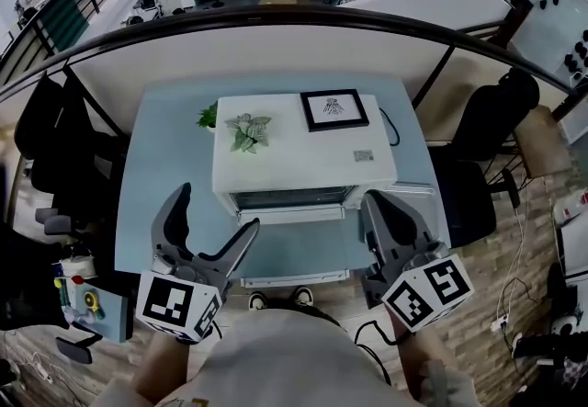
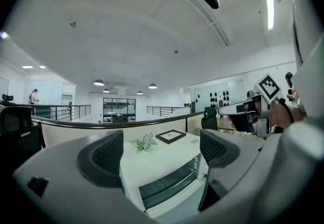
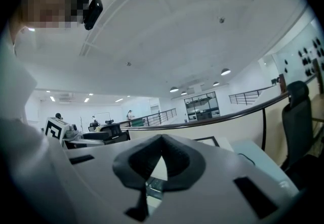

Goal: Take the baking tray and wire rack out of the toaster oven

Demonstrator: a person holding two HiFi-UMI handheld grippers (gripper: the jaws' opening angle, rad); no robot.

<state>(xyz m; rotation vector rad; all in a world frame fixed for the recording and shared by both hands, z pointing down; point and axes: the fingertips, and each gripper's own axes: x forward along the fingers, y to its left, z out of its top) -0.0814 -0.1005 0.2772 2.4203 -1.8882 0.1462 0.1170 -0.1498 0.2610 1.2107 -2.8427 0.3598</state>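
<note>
A white toaster oven stands on the light blue table with its glass door closed. The baking tray and wire rack are hidden behind the dark glass. My left gripper hangs over the table's front left, short of the oven, jaws spread wide and empty. In the left gripper view the oven sits between the open pads. My right gripper is at the oven's front right corner, shut on nothing. In the right gripper view the closed pads hide most of the oven.
A small potted plant and a framed picture rest on top of the oven. A black cable runs off its right side. Black office chairs stand on both sides of the table, and a low partition with a dark rail is behind it.
</note>
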